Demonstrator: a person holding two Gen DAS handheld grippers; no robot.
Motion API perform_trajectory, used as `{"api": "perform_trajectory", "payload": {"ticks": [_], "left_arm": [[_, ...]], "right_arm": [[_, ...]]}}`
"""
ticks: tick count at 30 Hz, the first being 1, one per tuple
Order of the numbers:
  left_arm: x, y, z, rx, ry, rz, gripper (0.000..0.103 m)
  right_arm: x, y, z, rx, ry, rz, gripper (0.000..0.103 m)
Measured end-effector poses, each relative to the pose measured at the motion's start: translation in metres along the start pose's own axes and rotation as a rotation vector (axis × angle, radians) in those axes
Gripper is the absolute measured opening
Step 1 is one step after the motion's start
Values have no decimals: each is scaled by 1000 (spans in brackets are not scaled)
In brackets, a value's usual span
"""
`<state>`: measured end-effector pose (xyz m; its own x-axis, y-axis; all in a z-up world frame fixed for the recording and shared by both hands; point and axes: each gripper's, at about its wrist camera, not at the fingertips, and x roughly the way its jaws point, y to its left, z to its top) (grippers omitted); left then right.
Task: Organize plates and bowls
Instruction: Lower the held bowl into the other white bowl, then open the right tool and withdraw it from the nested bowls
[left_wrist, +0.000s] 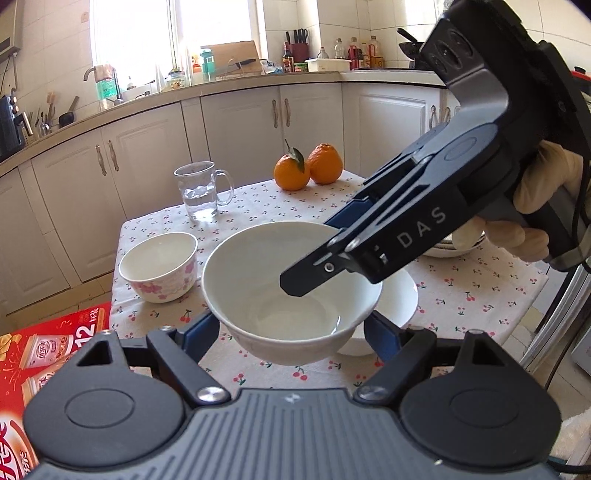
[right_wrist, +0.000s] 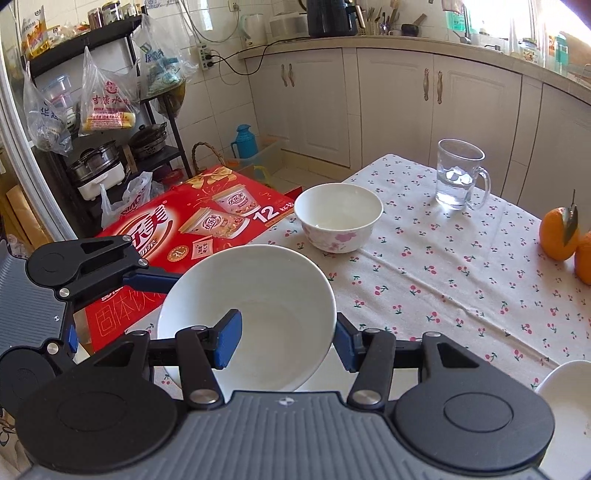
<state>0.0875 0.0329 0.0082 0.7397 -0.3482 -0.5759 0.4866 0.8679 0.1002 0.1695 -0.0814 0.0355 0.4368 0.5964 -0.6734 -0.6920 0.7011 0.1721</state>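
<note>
A plain white bowl is lifted above the table and tilted; it also shows in the right wrist view. My right gripper is shut on its rim, one blue pad inside the bowl and one outside. My left gripper stands wide open with a finger on each side of the bowl's base; whether they touch it is unclear. A second white bowl sits on the table below it. A pink-flowered bowl stands at the left and shows in the right wrist view. Stacked plates lie behind the right gripper.
A glass mug of water and two oranges stand at the far side of the cherry-print tablecloth. A red carton lies beside the table's left edge. Kitchen cabinets run behind.
</note>
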Motion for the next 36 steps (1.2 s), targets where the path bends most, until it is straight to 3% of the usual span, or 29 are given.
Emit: {"api": "perform_trajectory", "payload": {"ticks": [13, 36], "left_arm": [[38, -23, 14, 22, 29, -105, 85], [62, -27, 11, 15, 105, -155, 85]], "right_arm": [[-26, -37, -24, 76, -16, -95, 59], [-9, -58, -45, 134, 33, -93, 60]]}}
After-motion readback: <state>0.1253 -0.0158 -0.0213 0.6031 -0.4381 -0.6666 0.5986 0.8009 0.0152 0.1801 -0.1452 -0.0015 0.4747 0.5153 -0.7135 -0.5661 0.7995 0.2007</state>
